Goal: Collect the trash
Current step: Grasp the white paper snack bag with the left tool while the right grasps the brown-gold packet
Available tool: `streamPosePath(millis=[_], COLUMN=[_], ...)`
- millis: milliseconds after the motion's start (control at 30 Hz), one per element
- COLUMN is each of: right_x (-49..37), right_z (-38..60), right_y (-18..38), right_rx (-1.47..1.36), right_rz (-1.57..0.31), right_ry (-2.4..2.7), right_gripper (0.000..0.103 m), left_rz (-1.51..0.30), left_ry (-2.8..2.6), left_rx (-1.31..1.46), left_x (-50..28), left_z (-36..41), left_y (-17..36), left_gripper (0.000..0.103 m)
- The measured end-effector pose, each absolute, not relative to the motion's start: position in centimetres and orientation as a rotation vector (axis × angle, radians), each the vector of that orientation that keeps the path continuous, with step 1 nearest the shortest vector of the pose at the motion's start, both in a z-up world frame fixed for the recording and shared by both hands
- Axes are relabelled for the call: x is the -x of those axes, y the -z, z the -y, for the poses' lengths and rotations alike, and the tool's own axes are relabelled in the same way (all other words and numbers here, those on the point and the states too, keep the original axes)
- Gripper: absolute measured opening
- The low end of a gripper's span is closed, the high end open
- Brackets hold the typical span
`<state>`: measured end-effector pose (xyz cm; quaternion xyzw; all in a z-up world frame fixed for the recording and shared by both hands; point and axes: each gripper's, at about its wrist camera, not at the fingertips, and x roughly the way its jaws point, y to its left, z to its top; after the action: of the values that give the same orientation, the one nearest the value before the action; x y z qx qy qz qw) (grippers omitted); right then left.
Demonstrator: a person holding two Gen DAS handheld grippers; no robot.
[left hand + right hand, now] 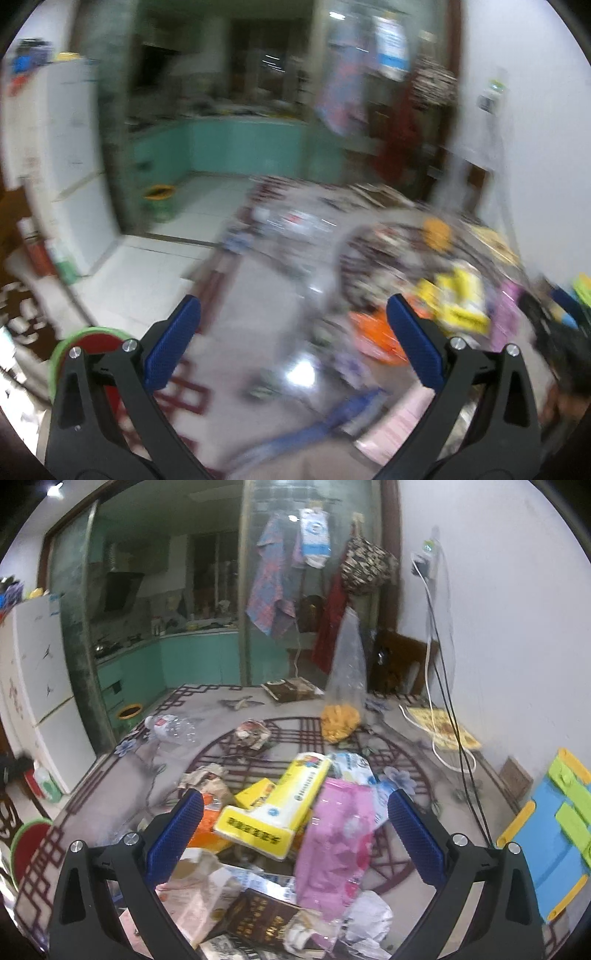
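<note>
The trash lies heaped on a grey table (122,775) with a dark red lattice pattern, at the middle of the right wrist view. Largest in the heap is a pink crinkled plastic wrapper (336,834), touching a yellow and white flattened carton (280,805), with an orange packet (210,830) just beside it. A crushed clear plastic bottle (173,729) lies well apart, near the far left edge.

The right gripper (295,812) hangs spread wide and empty over the carton. The left gripper (293,317) is likewise released, its view smeared by blur.

A good grasp would likely straddle the carton's narrow width, closing squarely so the slick wrapper does not slide along.

Behind stands a green-tiled kitchen, with a white refrigerator (33,672) at left.
</note>
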<state>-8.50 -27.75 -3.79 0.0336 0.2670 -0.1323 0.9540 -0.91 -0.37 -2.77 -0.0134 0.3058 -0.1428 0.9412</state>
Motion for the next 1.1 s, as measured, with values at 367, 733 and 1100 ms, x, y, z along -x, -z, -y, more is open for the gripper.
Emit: streamPosePath(millis=[367, 733, 1100], right_x=[8.3, 9.2, 8.7], right_z=[28.3, 28.0, 26.3], right_y=[3.2, 6.5, 9.2], right_rx=[0.002, 0.021, 0.089], right_rz=[-0.677, -0.871, -0.994], right_ry=[0.199, -0.015, -0.095], right_gripper=[0.096, 0.091, 0.079], left_rz=[-0.854, -1.038, -0.896], left_ry=[0.614, 0.678, 0.567], left_rx=[-0.227, -0.189, -0.026], left_x=[3.6, 1.7, -0.2], left_z=[11.0, 12.2, 7.1], left_y=[8.8, 12.7, 7.4], left_gripper=[0.096, 0.044, 0.039])
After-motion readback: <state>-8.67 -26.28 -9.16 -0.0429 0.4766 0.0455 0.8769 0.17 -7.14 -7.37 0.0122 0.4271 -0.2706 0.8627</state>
